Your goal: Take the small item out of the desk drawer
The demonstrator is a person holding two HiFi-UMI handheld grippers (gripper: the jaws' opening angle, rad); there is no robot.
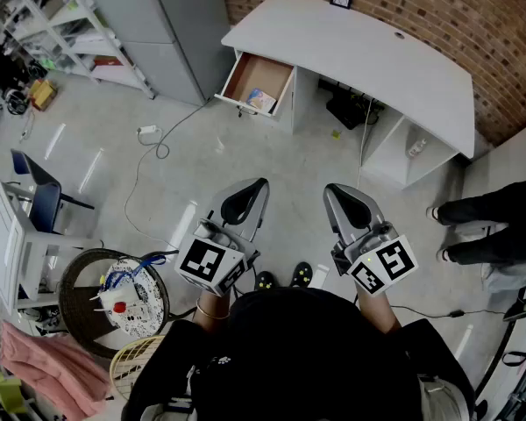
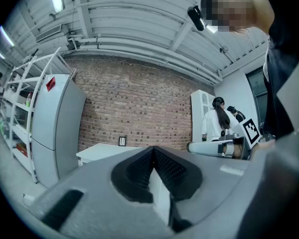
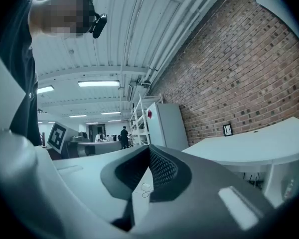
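At far left we saw a round basket (image 1: 68, 298) on the floor holding a white, blue and red jumble, and beyond it a cable (image 1: 153, 152) looping across the concrete. Right of that, the drawer (image 1: 256, 70) stood pulled out from the desk's (image 1: 368, 55) left end, its brown bottom mostly bare; the small item (image 1: 261, 100) lay flat in its near right corner, against the front panel, too small for us to tell its long axis or which way it pointed. Bare floor (image 1: 280, 152) stretched between the drawer front and us, the cable keeping to its left side. We held the left gripper (image 1: 261, 182) (image 2: 152, 151) low and well short of the drawer, its jaws pressed together on nothing, and the right gripper (image 1: 330, 189) (image 3: 149, 151) beside it, likewise closed and empty, both aimed towards the desk. At far right a person's legs (image 1: 486, 226) stood near the desk's right end.
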